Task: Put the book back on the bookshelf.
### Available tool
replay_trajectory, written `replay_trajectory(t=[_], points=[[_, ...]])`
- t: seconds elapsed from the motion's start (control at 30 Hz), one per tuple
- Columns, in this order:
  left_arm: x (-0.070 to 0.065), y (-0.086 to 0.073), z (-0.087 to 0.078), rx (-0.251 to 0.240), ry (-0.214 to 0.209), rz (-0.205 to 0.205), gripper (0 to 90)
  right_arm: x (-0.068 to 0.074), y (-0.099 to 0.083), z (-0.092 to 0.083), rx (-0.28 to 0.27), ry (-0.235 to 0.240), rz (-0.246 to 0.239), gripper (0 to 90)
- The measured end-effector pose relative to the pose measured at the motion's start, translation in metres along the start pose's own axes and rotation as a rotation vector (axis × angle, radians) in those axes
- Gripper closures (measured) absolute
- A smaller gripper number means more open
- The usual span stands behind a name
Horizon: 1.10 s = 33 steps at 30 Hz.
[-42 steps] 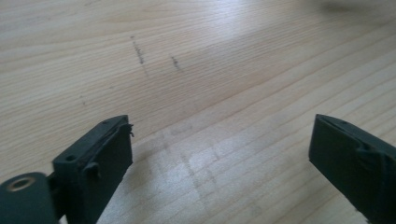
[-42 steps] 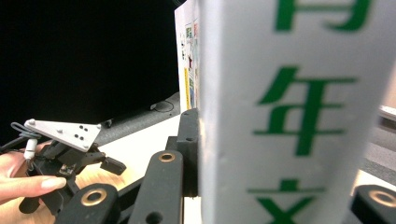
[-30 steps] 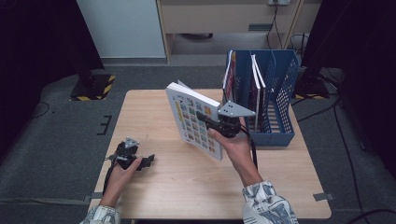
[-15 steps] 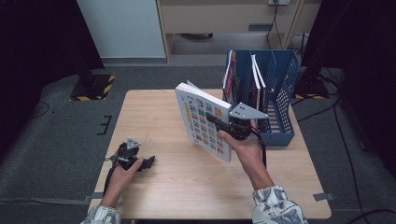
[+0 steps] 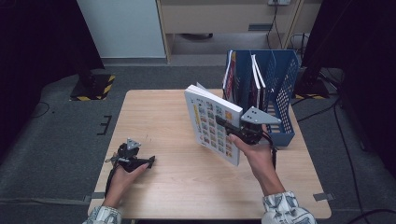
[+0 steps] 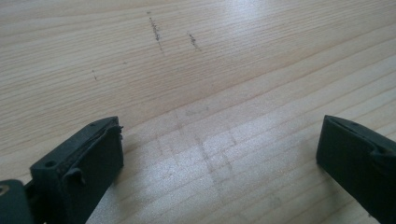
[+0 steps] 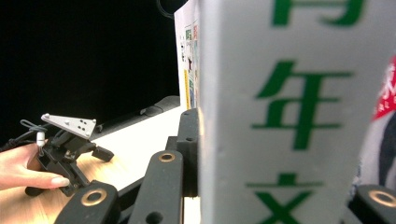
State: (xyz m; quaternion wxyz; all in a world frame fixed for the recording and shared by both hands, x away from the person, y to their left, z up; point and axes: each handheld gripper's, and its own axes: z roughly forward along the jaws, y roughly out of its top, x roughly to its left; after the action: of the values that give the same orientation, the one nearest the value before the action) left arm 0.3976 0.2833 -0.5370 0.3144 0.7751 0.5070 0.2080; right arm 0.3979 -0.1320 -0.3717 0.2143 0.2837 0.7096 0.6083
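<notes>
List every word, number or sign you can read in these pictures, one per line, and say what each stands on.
"年": green character on the white spine of the book held by the right gripper.
"文": green character lower on that spine.
Top green character on the spine: cut off, unreadable.
Red-and-white print at the right edge of the right gripper view: too cut off to read.
Book cover grid in the high view: too small to read.

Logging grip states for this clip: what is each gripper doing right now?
Left gripper: open, nothing between its jaws, resting on the table.
Right gripper: shut on the book, held upright beside the blue file rack.
</notes>
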Motion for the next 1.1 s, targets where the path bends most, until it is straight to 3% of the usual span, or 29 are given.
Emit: replay_trajectory(t=[1.1], points=[[0.0, 0.0, 0.0, 0.0, -0.003, -0.001, 0.0, -0.017, -0.02, -0.066, -0.01, -0.066, 0.019, 74.0]])
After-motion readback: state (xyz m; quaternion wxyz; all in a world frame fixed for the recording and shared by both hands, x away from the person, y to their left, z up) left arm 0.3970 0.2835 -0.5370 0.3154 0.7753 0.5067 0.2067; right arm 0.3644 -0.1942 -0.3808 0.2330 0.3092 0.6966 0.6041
